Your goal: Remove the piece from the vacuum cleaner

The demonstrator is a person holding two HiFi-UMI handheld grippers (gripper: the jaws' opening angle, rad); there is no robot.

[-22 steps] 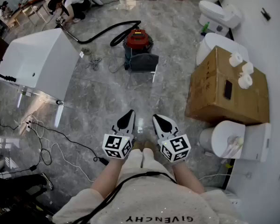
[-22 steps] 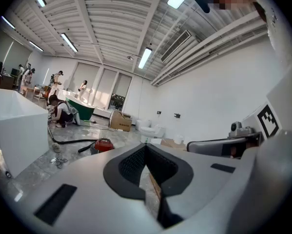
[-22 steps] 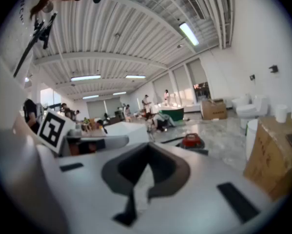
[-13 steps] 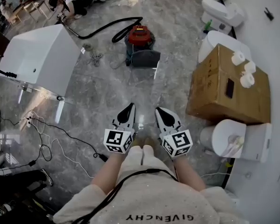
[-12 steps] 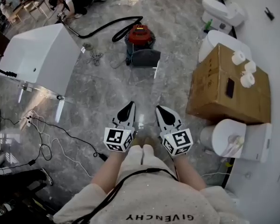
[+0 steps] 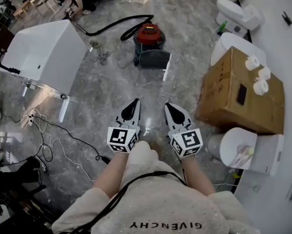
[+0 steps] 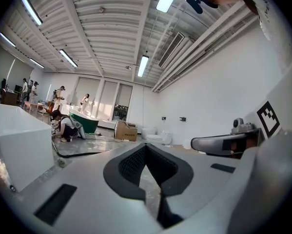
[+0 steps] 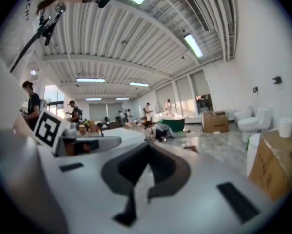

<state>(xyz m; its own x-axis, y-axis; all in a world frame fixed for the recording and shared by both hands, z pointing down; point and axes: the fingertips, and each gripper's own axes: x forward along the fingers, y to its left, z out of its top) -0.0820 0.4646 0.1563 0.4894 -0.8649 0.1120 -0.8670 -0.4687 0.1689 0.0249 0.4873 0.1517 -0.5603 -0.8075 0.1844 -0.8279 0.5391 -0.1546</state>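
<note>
Vacuum cleaner [image 6: 149, 37]: round red top, a dark grey piece [image 6: 154, 60] on its near side, black hose [image 6: 107, 26] curving off to the far left. It stands on the grey marble floor [image 6: 111, 91], well ahead of me, between a large white unit [image 6: 43, 52] on the left and a cardboard box [image 6: 238, 94] on the right. I hold my left gripper [image 6: 133, 105] and right gripper [image 6: 170, 107] side by side near my body, about level, tips toward the vacuum and well apart from it. Both jaws are clenched on nothing.
</note>
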